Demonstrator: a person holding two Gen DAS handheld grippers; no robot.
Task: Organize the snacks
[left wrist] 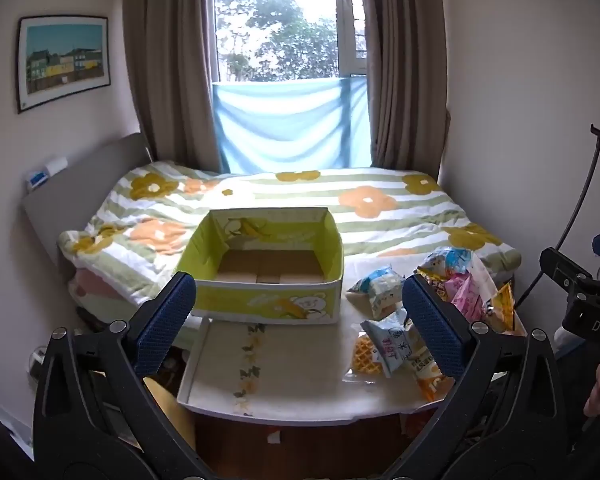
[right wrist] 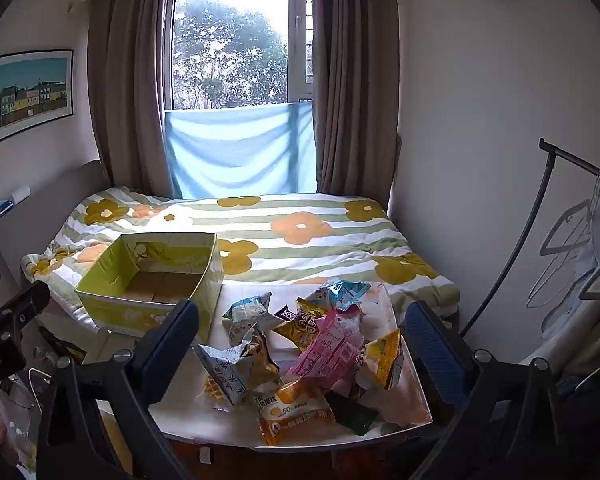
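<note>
Snack packets (right wrist: 312,360), roughly ten, lie heaped on the tabletop (right wrist: 188,416) just ahead of the right claw (right wrist: 300,344), spread wide and empty. One box (left wrist: 266,268) sits ahead of the left claw (left wrist: 296,320), also spread, holding nothing.

"das" on the right gripper's black body (left wrist: 596,326), "50%" on an orange snack packet (right wrist: 294,410)

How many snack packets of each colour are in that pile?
Blue-and-white packets: 2
Teal packet: 1
Brown packet: 1
Pink packet: 1
Yellow packet: 1
Orange packet: 1
Green packet: 1
White packet: 1
Total: 9 showing; overlap may hide more.
</note>
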